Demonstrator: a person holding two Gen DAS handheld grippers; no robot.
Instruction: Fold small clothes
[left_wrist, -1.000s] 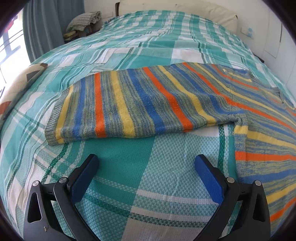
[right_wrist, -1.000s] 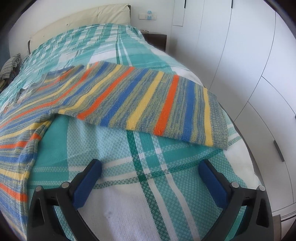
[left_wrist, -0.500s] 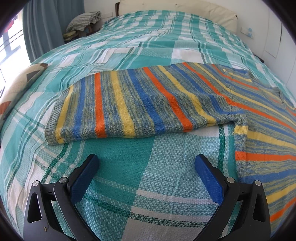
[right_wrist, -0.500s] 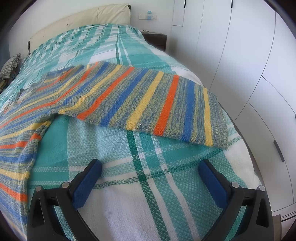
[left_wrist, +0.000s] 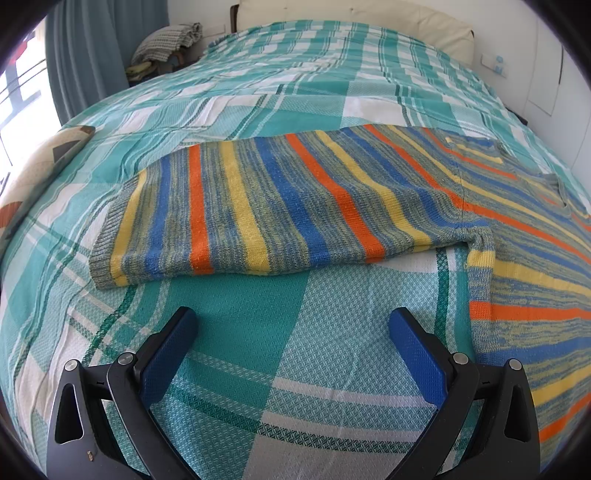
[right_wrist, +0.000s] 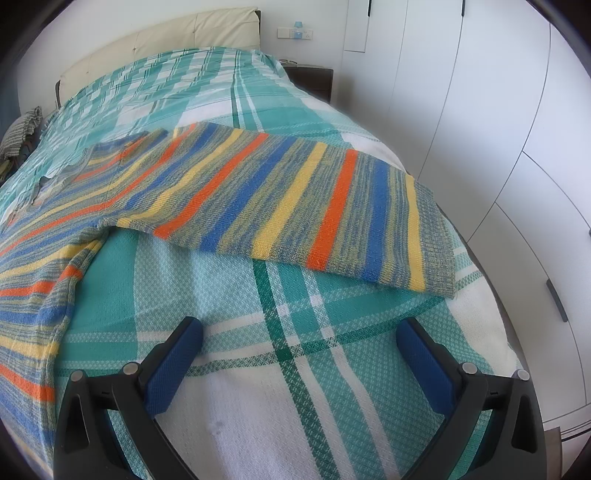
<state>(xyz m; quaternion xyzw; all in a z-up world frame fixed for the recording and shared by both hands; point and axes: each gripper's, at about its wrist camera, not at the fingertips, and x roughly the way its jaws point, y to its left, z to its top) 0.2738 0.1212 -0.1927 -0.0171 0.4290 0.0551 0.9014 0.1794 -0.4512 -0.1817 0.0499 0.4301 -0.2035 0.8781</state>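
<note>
Both your grippers, left (left_wrist: 291, 332) and right (right_wrist: 301, 341), hover jaws apart; the sweater (left_wrist: 295, 206) lies flat, nothing folded yet.

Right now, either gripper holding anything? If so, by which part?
Nothing is held. The left gripper and right gripper are both open over the bedspread, short of the striped sweater, whose sleeves lie flat.
</note>
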